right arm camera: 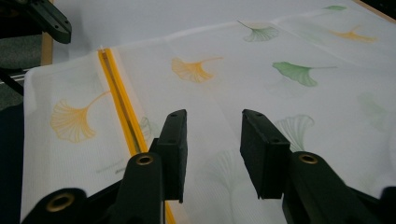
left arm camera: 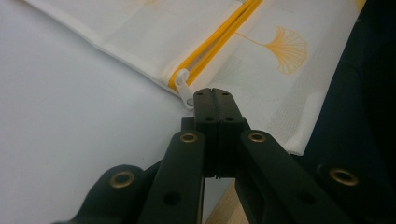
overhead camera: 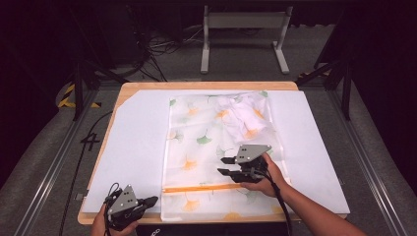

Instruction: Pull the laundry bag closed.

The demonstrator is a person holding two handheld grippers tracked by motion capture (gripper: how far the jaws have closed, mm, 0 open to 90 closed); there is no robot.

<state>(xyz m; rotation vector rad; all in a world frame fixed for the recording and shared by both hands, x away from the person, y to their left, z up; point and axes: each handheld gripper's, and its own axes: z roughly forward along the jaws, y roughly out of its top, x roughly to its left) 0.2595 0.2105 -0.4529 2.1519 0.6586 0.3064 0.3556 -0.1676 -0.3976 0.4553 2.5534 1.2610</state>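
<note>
A sheer white mesh bag (overhead camera: 206,142) printed with orange and green ginkgo leaves lies flat on the white mat. Its yellow zipper (overhead camera: 201,188) runs across the near end. A crumpled white garment (overhead camera: 246,115) sits inside at the far right corner. My left gripper (overhead camera: 153,200) is shut at the zipper's left end, its tips (left arm camera: 212,93) right beside the white zipper pull (left arm camera: 185,86), with nothing seen between the jaws. My right gripper (overhead camera: 223,165) hovers open over the bag's near right part, jaws (right arm camera: 212,126) apart above the mesh, just right of the zipper (right arm camera: 121,107).
A white mat (overhead camera: 137,147) covers the wooden table (overhead camera: 206,85). The bag's near edge hangs over the table's front edge (left arm camera: 229,205). A metal stand (overhead camera: 243,29) and cables (overhead camera: 157,49) are on the floor beyond the table.
</note>
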